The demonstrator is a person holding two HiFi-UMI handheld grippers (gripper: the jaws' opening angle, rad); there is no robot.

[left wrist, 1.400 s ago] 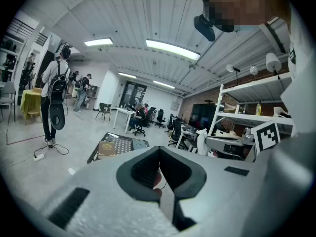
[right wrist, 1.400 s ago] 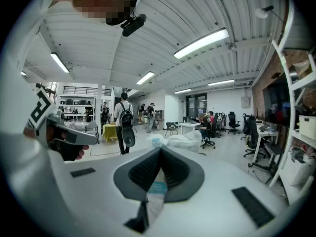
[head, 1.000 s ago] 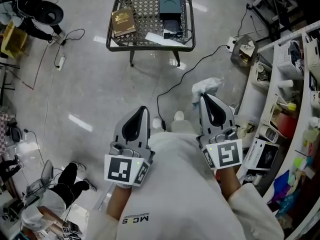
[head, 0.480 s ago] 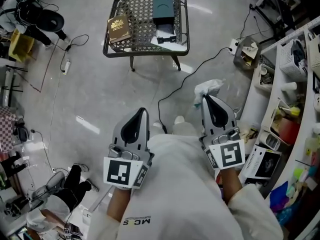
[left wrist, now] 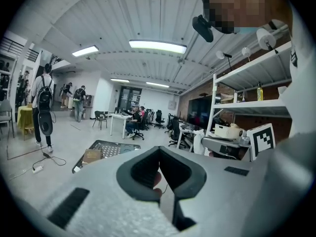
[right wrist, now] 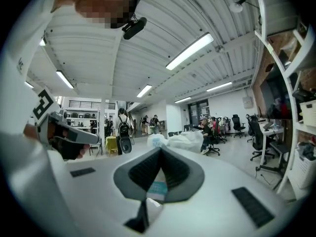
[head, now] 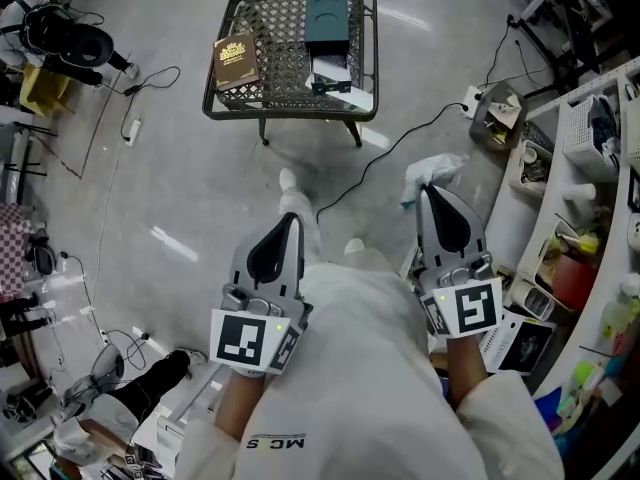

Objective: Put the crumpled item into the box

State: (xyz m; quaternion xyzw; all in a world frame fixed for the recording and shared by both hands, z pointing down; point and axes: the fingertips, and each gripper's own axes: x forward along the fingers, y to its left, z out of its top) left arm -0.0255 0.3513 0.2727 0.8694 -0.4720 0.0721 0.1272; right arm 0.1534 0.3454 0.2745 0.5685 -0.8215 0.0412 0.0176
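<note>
With our right tongs (head: 433, 188) clamped on the crumpled wad (head: 430, 168) and our left tongs (head: 290, 220) closed on nothing, we judge the pinch must stay firm across the floor to the box (head: 327, 18) on the far surface (head: 275, 38), which the head view places and the right gripper view misses.

Ahead of me stands a table (head: 280, 40), a book (head: 232, 61) on its left, a box (head: 327, 18) on its right; shelves (head: 600, 158) line my right.
</note>
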